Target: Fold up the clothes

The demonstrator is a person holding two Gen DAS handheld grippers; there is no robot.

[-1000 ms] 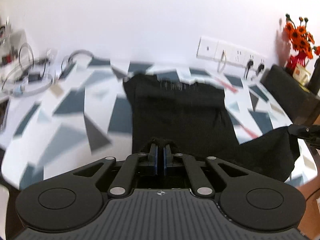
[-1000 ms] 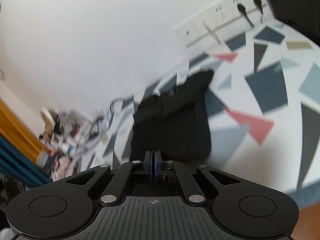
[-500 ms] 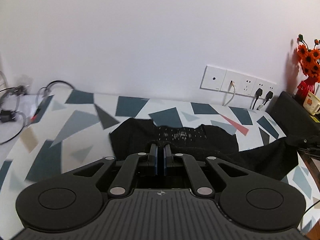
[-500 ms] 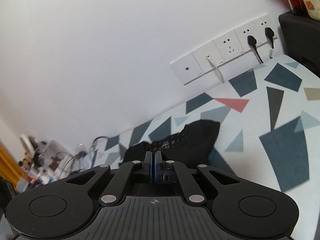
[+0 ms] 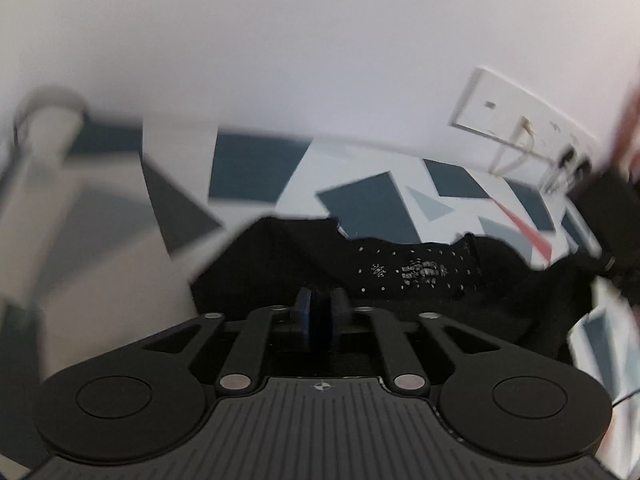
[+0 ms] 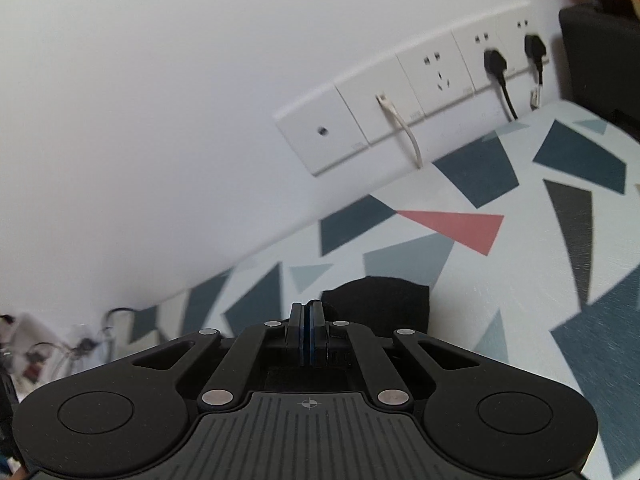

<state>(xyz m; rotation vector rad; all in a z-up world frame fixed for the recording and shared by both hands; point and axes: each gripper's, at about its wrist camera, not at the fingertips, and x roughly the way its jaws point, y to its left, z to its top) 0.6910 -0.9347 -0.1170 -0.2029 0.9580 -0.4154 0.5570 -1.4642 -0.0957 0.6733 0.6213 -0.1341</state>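
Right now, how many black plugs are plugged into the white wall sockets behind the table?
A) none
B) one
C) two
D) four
C: in the right wrist view, two black plugs sit in the white wall sockets at the right end of the row, while a thin white cable hangs from a plate further left.

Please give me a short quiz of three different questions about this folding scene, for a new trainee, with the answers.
1. True or false: the left gripper is wide open.
2. What colour is the garment? A) white B) black C) red
3. Fill in: on the wall, two black plugs sit in the ____.

Key: 1 false, its pads stand close together with only a narrow gap. 2 B. 3 sockets.
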